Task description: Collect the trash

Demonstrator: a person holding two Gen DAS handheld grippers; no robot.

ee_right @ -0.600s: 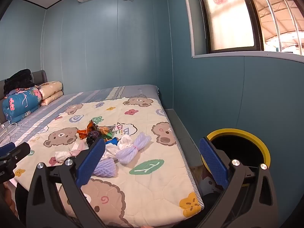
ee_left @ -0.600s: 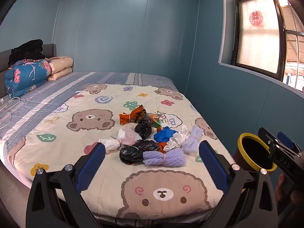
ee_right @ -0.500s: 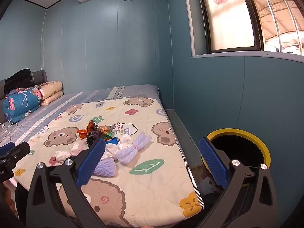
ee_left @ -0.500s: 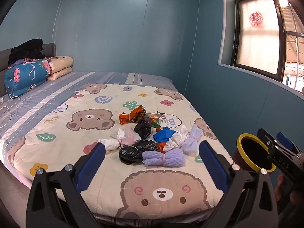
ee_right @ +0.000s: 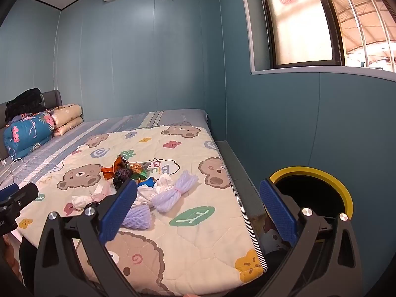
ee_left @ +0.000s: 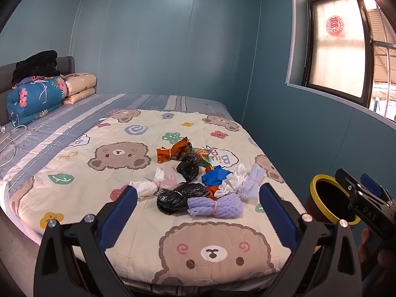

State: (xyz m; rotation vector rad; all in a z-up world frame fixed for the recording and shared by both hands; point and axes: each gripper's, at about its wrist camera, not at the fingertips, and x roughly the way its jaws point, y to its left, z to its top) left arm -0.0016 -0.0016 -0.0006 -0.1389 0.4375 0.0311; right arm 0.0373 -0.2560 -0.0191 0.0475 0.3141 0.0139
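Note:
A pile of trash lies on the bear-print quilt [ee_left: 210, 245]: a purple foam net [ee_left: 215, 205], black bags [ee_left: 178, 198], a blue wad [ee_left: 215, 175], white wrappers [ee_left: 146, 188] and an orange wrapper [ee_left: 173, 151]. The pile also shows in the right wrist view [ee_right: 138, 188]. A bin with a yellow rim [ee_right: 319, 173] stands on the floor right of the bed; it also shows in the left wrist view [ee_left: 324, 180]. My left gripper [ee_left: 198, 212] is open and empty, short of the pile. My right gripper [ee_right: 198, 208] is open and empty over the bed's right edge.
Folded bedding [ee_left: 34, 96] and a black garment [ee_left: 37, 64] sit by the headboard at far left. A white cable [ee_left: 10, 138] lies on the striped sheet. Blue walls close the back and right, with a window [ee_right: 299, 22] above the bin. The right gripper's body [ee_left: 366, 208] shows beside the bin.
Both views have barely shifted; the left view has drifted slightly. Nothing was picked up or let go.

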